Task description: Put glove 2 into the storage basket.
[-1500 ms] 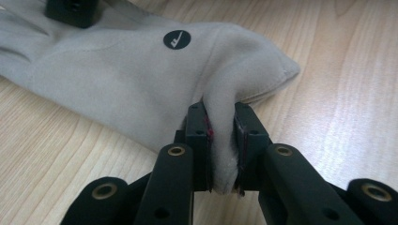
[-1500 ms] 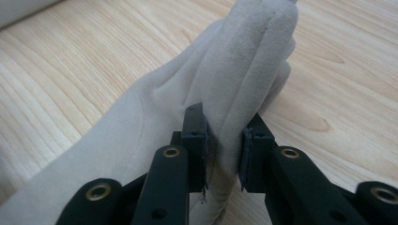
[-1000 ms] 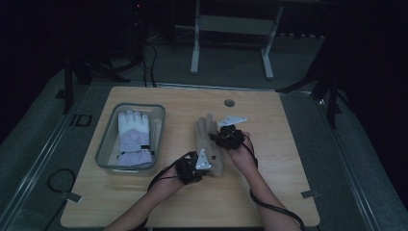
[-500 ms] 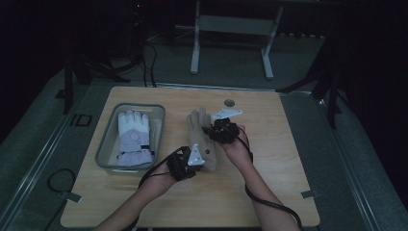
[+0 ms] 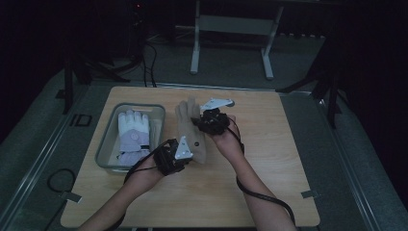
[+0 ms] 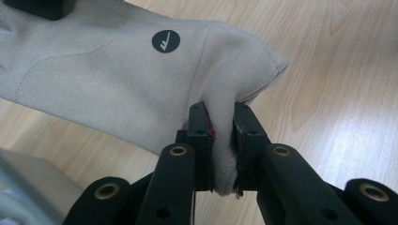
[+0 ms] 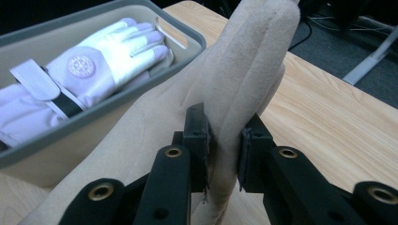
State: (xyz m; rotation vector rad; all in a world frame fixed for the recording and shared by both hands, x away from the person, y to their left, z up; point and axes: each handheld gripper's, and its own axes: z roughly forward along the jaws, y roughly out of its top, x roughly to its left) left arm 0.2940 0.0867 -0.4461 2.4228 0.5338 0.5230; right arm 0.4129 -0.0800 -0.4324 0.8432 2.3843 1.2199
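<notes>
The left gripper (image 6: 221, 145) clamps the beige glove (image 5: 191, 132) cuff at 6 o'clock. The right gripper (image 7: 224, 157) pinches its fingers at 12 o'clock, forearms converging.

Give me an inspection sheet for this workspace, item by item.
Surface: wooden table, bare at its right and near parts.
Job's things: beige glove held off the table by both tools; white glove lying in the grey bin at the left.
Clutter: small round thing at the far edge, too small to identify.
Grippers: left tool shut on the beige glove's cuff end; right tool shut on its finger part.
Cables: one cable trails from the right tool along the forearm; more cables on the floor beyond the table.
Surroundings: dark room, grey floor, a metal stand behind the table.
</notes>
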